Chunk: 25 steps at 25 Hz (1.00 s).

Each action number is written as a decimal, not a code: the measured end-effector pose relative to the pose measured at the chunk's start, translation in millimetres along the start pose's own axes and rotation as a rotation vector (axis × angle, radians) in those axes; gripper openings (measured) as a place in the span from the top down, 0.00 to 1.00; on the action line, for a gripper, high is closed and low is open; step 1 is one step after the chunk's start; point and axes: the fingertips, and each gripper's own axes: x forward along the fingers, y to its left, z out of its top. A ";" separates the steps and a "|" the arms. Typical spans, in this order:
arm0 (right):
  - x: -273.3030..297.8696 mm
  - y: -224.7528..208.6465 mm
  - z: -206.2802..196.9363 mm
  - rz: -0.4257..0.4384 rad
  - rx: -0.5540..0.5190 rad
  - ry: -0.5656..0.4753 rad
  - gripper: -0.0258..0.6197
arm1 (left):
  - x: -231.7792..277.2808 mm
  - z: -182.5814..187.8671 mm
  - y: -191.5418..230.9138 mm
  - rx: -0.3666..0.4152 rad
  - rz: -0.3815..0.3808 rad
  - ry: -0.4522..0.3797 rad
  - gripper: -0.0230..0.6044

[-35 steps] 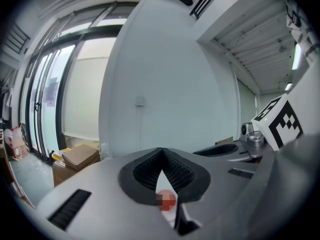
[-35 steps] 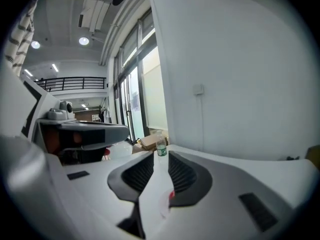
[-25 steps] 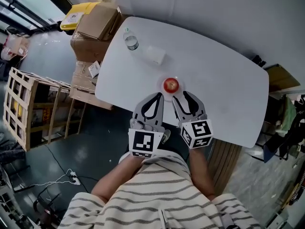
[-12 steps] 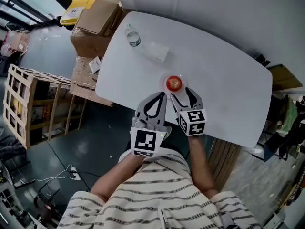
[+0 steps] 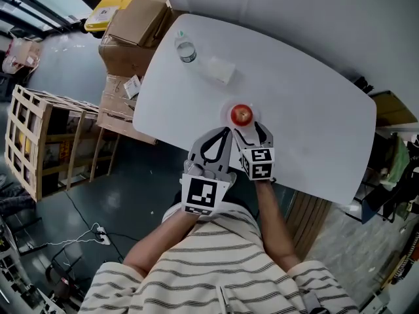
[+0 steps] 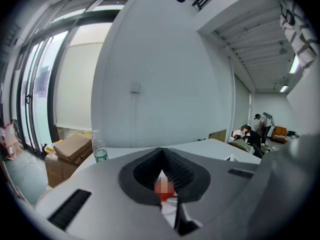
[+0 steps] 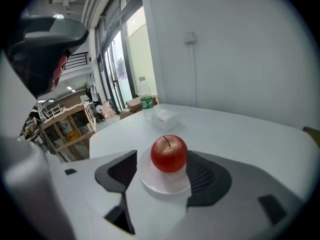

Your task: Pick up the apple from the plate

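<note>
One red apple is being carried by one small round white plate, which is being borne by the white round-cornered table close to its near edge. One clear plastic water bottle with a green label and one small white box are being kept together at the far left corner, the bottle just beside the edge and well apart from the plate.

Two tools are being held at the near edge. The right tool is being held released, its jaws having just been opening. The apple is being flanked by the two dark pads without being touched. The left tool is being kept clenched on nothing, just left of the plate.

A broad stretch of bare white top is being left to the right of and beyond the plate. Left of the table, the floor is being taken up by stacked brown cardboard boxes and one slatted wooden crate.
</note>
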 end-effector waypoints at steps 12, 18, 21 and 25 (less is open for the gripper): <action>28.3 -12.9 -16.6 -0.049 0.011 -0.004 0.48 | -3.5 -1.6 2.1 0.007 -0.015 0.010 0.95; 40.0 -13.3 -17.1 -0.035 0.005 -0.005 0.48 | -2.9 0.4 3.8 0.020 -0.033 0.004 0.95; 44.3 -11.2 -16.0 -0.027 0.004 -0.010 0.47 | -1.8 0.6 7.0 0.023 -0.028 0.007 0.95; 46.2 -11.8 -13.7 -0.025 0.008 -0.017 0.47 | -2.0 0.9 11.4 0.027 -0.021 0.008 0.95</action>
